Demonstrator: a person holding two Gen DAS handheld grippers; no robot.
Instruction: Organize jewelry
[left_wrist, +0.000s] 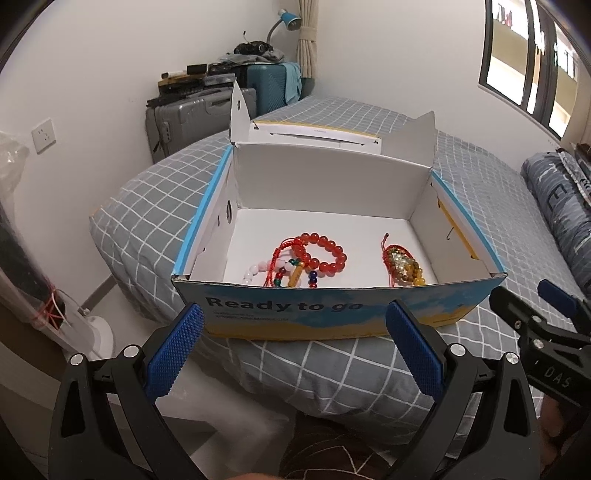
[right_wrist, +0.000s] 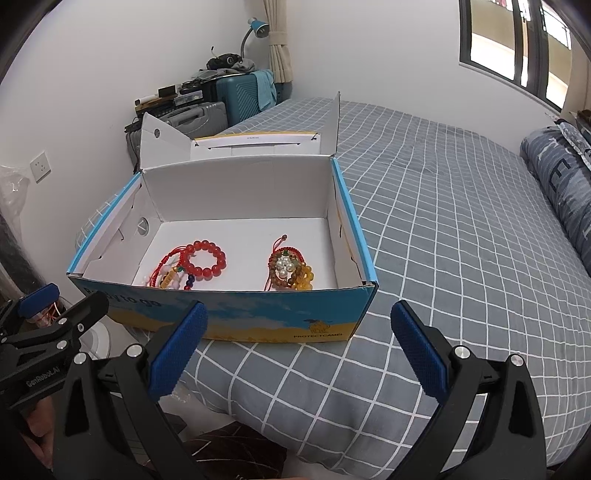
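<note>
Lower centre, box (right_wrist: 258, 317): light cardboard, flimsy walls.
Red bead bracelet (right_wrist: 205, 260): hard, slippery, stretchy; pinch across strand.
Left gripper (left_wrist: 293, 350): wide apart, empty.
Right gripper (right_wrist: 297, 350): same.

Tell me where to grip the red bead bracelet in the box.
Take the red bead bracelet from above on its far arc, one of the fingers inside the ring. It lies flat, and its near-left side tangles with the red cord bracelet; the box walls block side approaches.

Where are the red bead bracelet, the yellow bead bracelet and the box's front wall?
red bead bracelet (right_wrist: 205, 257): right wrist view, on its beads.
yellow bead bracelet (right_wrist: 305, 277): right wrist view, amber beads.
box (right_wrist: 258, 314): right wrist view, printed front wall.
</note>
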